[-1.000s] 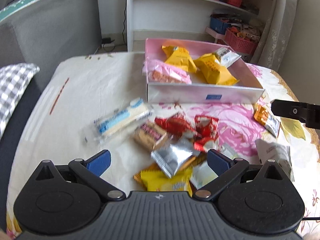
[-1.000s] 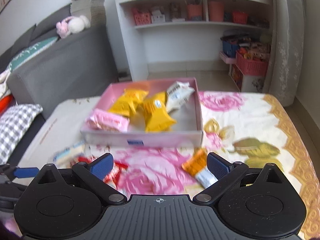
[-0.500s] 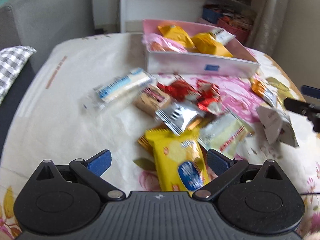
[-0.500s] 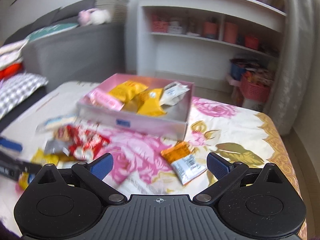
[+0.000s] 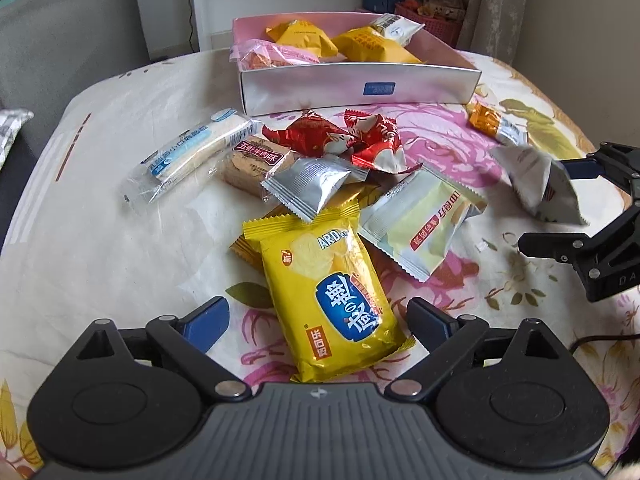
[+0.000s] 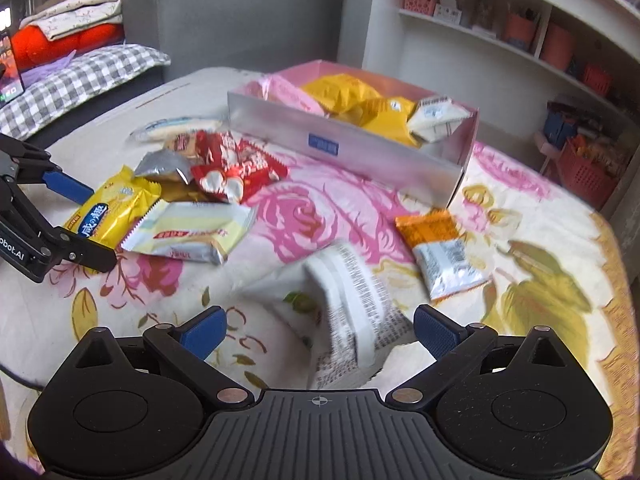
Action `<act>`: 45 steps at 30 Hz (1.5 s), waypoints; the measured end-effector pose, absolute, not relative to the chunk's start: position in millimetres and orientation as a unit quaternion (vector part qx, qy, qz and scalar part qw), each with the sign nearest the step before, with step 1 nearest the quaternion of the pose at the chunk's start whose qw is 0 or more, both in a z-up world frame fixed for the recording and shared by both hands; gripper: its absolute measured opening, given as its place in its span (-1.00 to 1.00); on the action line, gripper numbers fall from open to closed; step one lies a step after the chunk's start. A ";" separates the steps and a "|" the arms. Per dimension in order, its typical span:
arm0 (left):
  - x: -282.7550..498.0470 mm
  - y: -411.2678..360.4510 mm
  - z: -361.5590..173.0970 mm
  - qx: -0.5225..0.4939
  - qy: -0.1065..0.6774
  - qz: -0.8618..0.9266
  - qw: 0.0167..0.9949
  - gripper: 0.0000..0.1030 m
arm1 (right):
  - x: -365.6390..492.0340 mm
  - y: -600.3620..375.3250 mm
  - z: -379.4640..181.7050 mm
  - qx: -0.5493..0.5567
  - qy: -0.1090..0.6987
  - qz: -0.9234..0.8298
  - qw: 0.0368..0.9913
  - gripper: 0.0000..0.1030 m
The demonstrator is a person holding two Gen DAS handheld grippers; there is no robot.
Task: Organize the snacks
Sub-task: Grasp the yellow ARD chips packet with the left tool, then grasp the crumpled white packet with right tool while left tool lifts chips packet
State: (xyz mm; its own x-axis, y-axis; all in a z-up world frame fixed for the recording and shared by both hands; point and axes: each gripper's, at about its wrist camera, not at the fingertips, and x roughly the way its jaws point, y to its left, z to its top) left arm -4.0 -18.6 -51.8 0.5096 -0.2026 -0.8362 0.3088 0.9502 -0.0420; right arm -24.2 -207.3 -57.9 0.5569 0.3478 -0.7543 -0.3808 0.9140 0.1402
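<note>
Loose snack packets lie on a flowered tablecloth in front of a pink box (image 5: 360, 84) that holds several packets. My left gripper (image 5: 318, 320) straddles a yellow chip packet (image 5: 332, 300). Its jaws are closing, but the pads stand clear of the packet's sides. In the right wrist view the left gripper (image 6: 98, 226) sits at the left edge around that yellow packet (image 6: 108, 208). My right gripper (image 6: 320, 330) stands wide over a blurred white packet (image 6: 348, 300), with no pad touching it. The left wrist view shows the right gripper (image 5: 544, 204) around the same white packet (image 5: 536, 184).
Between the grippers and the box lie red wrappers (image 5: 352, 140), a silver packet (image 5: 312, 180), a pale green packet (image 5: 424, 220), a long blue-and-white packet (image 5: 188, 152) and an orange packet (image 5: 492, 124). A grey sofa (image 6: 240, 20) and a white shelf (image 6: 500, 40) stand beyond the table.
Both grippers have sunk toward the table and rolled. The yellow packet has come between the left fingers, and the white packet between the right fingers.
</note>
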 end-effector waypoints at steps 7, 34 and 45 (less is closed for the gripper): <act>-7.0 -20.9 -54.0 0.074 0.462 -0.152 0.871 0.90 | -20.7 -220.1 -70.0 0.028 0.429 0.193 0.882 1.00; -1.2 -5.6 -41.9 0.045 0.477 -0.143 0.866 -0.07 | -12.7 -208.8 -56.6 -0.006 0.423 0.164 0.891 0.75; -3.0 -4.4 -35.9 0.028 0.479 -0.153 0.864 -0.07 | -13.6 -205.1 -48.5 -0.008 0.411 0.173 0.895 0.06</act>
State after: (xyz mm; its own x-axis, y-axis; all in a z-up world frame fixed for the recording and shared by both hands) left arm -3.0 -4.4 -35.9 0.4943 -0.2376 -0.8362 0.2907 0.9517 -0.0986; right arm -13.6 -205.1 -48.5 0.6023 0.3030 -0.7385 -0.3169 0.9399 0.1271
